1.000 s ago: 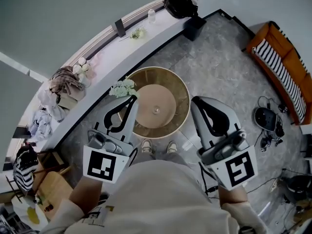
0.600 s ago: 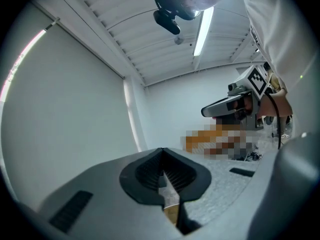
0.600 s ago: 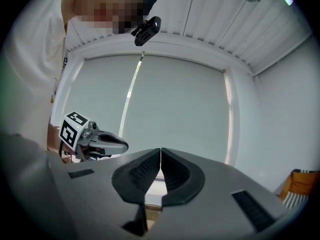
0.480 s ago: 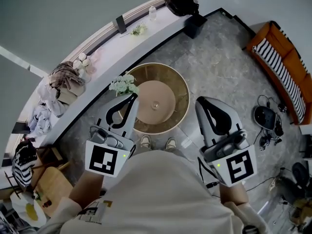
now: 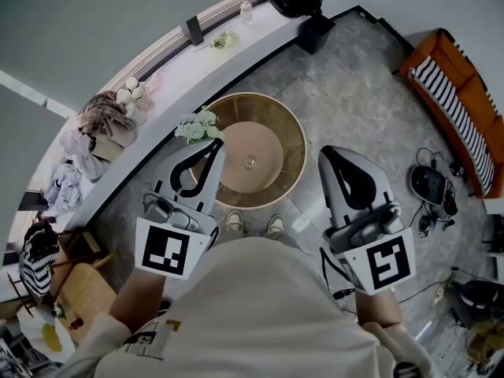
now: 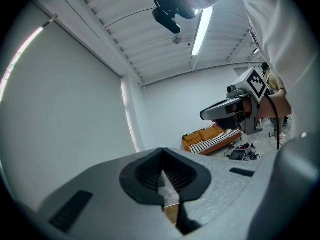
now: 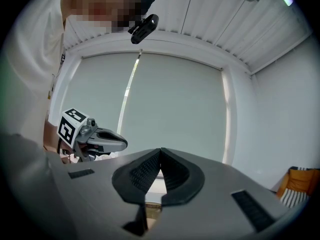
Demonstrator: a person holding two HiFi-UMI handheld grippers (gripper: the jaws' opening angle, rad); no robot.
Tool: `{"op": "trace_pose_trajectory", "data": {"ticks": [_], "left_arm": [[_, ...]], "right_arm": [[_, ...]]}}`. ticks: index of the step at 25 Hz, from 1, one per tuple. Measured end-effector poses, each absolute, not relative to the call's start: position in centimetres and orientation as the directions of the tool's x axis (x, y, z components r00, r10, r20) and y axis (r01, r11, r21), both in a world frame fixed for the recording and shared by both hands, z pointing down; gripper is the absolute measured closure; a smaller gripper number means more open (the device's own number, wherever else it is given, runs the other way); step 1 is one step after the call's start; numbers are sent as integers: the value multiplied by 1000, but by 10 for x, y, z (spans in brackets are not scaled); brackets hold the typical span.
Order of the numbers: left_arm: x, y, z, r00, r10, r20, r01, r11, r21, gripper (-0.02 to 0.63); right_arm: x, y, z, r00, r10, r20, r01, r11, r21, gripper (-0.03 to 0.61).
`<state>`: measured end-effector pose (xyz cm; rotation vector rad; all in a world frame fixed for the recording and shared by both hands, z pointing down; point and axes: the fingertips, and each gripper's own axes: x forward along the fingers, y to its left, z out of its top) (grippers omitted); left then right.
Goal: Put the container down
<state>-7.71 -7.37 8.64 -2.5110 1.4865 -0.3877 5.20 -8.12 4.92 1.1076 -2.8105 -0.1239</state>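
The round container sits on the floor below and between my left gripper and right gripper, both closed on nothing, so I judge it set down and should only hold them level, clear of its rim.

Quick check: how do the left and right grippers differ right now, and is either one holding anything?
In the head view, the left gripper overlaps the round container at its rim, while the right gripper shows beside it, over the gray floor. The left gripper's tip is next to the white flowers; the right gripper's is not. Both are shut and empty.
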Motion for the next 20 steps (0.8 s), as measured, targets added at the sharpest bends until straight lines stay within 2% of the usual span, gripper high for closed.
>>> {"op": "trace_pose_trajectory", "data": {"ticks": [20], "left_arm": [[-75, -71, 80, 462, -881, 103, -833, -471, -290, 605]], "right_arm": [[50, -77, 46, -741, -666, 80, -650, 743, 161, 572]]}}
